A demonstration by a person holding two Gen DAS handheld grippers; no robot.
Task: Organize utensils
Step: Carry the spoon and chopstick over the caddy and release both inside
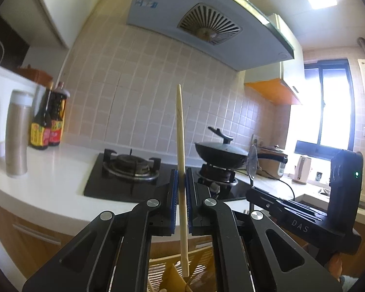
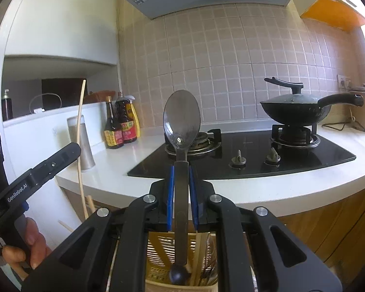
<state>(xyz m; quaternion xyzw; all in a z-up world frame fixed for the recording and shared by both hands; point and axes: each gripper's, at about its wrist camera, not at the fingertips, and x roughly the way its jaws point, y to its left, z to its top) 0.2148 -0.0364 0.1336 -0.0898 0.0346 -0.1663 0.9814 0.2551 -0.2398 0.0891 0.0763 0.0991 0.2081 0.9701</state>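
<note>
the left gripper (image 1: 181, 177) is clamped on a chopstick (image 1: 180, 131), which stands nearly upright between the blue pads (image 1: 173, 194); its top rises well above the fingertips and its lower end dips toward the slatted yellow basket (image 1: 158, 270) below. the right gripper (image 2: 181, 177) is clamped on a dark spoon (image 2: 181, 119), bowl up above the fingertips, the handle running down between the pads (image 2: 169, 194) with its round end just over the basket (image 2: 158, 250). the basket has dividers, and more chopsticks (image 2: 204, 255) stand in its right compartment. in the right view the left gripper (image 2: 68, 150) and its chopstick (image 2: 79, 133) show at the left, held by a hand (image 2: 26, 248). behind lie the stove (image 2: 250, 155), a lidded wok (image 2: 296, 112) and sauce bottles (image 2: 120, 126).
</note>
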